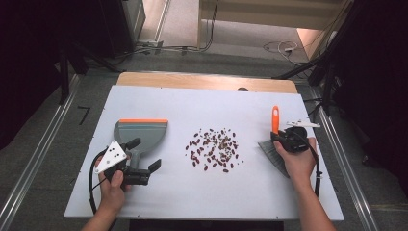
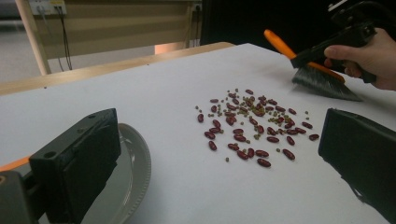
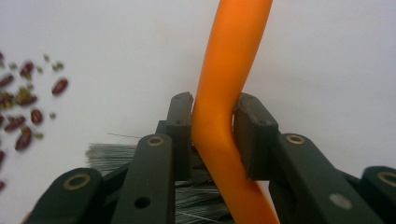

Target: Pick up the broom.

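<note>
A pile of red kidney beans and small green beans [image 1: 214,149] [image 2: 252,126] lies in the middle of the white table top [image 1: 202,106]. A grey dustpan with an orange edge [image 1: 142,131] lies to the left of it. My left gripper [image 1: 143,155] [image 2: 219,151] is open beside the dustpan's handle, its jaws wide apart; the dustpan's rim [image 2: 140,163] shows under one jaw. To the right of the pile, my right gripper [image 1: 287,139] [image 3: 214,112] is shut on the orange handle [image 3: 229,70] of a hand brush [image 1: 274,144] [image 2: 322,79]. The brush's grey bristles [image 3: 112,156] rest on the table.
The white top has a wooden strip [image 1: 207,81] along its far edge. Metal rails [image 1: 38,149] run along both sides on the floor. Cables [image 1: 281,47] lie on the floor beyond the table. Bare white surface lies in front of the beans.
</note>
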`<act>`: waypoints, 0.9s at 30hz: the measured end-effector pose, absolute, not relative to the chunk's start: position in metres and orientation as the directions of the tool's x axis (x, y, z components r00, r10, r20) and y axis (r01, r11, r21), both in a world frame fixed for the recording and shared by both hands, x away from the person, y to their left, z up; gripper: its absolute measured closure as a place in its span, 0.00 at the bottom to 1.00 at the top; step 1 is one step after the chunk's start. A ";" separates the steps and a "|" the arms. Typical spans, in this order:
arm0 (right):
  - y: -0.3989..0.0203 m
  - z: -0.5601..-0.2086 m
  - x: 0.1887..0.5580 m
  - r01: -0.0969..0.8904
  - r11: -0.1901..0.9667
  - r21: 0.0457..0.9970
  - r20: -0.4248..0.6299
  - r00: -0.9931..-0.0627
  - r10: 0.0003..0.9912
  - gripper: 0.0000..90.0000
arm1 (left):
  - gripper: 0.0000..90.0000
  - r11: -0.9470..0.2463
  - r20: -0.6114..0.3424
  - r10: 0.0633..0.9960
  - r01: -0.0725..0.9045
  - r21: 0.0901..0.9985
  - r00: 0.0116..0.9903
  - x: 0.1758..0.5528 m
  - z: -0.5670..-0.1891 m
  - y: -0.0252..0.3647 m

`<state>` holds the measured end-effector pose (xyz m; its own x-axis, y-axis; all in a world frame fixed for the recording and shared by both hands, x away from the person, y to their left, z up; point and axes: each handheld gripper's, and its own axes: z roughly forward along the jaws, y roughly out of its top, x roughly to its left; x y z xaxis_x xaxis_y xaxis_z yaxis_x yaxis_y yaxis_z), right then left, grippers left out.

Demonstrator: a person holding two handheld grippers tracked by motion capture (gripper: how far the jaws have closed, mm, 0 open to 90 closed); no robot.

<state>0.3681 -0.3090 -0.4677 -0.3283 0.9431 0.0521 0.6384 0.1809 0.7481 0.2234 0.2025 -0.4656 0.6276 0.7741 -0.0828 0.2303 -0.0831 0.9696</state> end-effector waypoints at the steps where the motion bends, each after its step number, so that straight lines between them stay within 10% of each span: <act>1: -0.312 -0.466 0.366 0.618 0.170 0.768 0.059 -0.333 0.941 0.75 | 0.00 -0.083 -0.083 0.774 0.230 0.970 0.627 0.223 -0.465 0.203; 27: -0.283 -0.405 0.315 0.302 0.031 0.953 0.124 -0.482 0.868 0.76 | 0.00 -0.070 -0.073 0.755 0.192 0.979 0.651 0.219 -0.454 0.188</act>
